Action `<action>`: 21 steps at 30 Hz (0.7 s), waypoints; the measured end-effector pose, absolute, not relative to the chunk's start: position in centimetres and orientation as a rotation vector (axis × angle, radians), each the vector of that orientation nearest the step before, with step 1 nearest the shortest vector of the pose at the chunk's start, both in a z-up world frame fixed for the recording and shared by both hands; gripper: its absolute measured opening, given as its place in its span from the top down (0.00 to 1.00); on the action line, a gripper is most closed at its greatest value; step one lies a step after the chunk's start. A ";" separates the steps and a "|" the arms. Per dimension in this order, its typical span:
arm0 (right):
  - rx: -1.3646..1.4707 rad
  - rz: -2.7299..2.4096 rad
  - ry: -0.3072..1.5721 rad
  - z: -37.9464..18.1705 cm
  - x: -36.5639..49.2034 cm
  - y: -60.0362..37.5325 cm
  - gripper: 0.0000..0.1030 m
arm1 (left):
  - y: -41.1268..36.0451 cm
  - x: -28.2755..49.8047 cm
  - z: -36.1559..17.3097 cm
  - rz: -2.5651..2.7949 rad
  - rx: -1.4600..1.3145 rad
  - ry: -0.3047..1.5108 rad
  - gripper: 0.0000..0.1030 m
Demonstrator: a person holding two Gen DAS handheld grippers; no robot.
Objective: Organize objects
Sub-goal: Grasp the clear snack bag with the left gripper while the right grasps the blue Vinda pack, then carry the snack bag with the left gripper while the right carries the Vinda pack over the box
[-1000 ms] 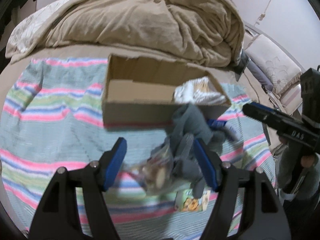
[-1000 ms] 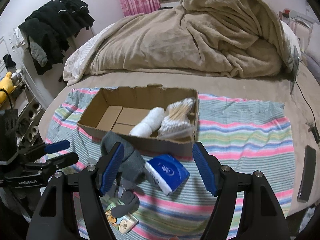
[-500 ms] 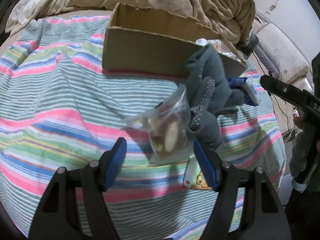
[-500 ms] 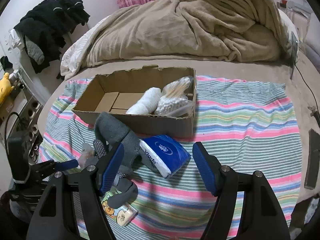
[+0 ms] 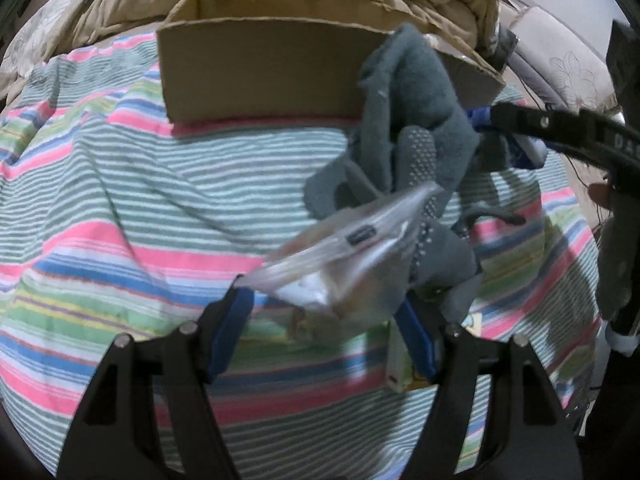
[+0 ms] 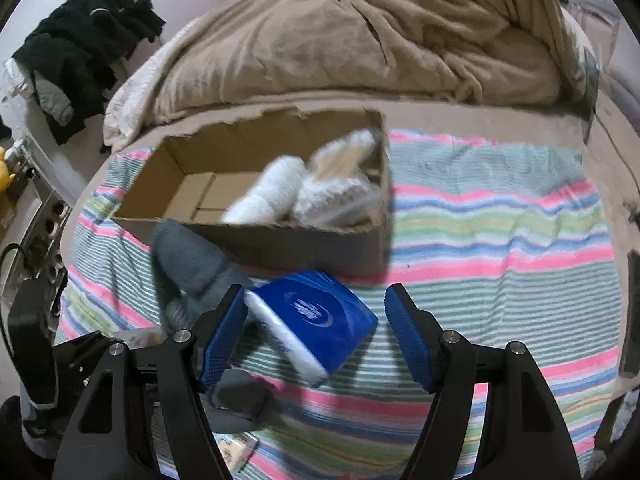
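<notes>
Striped blanket [image 5: 120, 208] over a bed, with a beige duvet [image 6: 360, 40] heaped behind the cardboard box [image 5: 260, 76]. Already stowed at the right end of the box: a white roll [image 6: 268, 196] and a bag of cotton swabs [image 6: 340, 184], so probably the collecting place for the loose things in front of it.

In front of the box, toward its right corner: grey gloves [image 5: 416, 120] slumped against the front wall, and a clear plastic bag [image 5: 352, 256] just nearer, overlapping them. Further forward, a small printed packet [image 5: 400, 376] flat on the blanket. Off to the right of the gloves, a blue tissue pack [image 6: 316, 320], tilted, close to the box front.

Left gripper [image 5: 324, 312] held low and level, aimed at the box, fingers spread wide either side of the clear bag. One corner of the bag at the left finger [image 5: 236, 320]; no pinch visible. Likely lined up to take the bag first, being on top.

Right gripper [image 6: 316, 300] angled downward, fingers spread, straddling the tissue pack without squeezing it. Hard to tell whether the left pad touches the wrapper. Soft, slippery items both, so firm closure needed before any lift toward the box.
</notes>
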State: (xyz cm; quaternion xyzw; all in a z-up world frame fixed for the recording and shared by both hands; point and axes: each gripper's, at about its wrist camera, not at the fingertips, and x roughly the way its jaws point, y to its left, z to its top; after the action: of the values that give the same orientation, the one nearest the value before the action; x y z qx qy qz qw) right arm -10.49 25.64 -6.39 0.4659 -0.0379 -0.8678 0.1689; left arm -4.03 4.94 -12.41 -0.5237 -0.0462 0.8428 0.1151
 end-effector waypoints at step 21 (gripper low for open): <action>1.320 -2.453 -0.199 -6.7 -9.1 28.8 0.87 | 4.6 -3.6 -10.8 2.468 -1.414 -0.242 0.59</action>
State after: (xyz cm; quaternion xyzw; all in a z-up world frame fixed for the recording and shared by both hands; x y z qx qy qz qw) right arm -9.11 28.82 -6.74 0.4654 -0.0701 -0.8651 0.1734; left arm -3.55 4.58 -10.82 -0.4903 -0.0838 0.8557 0.1428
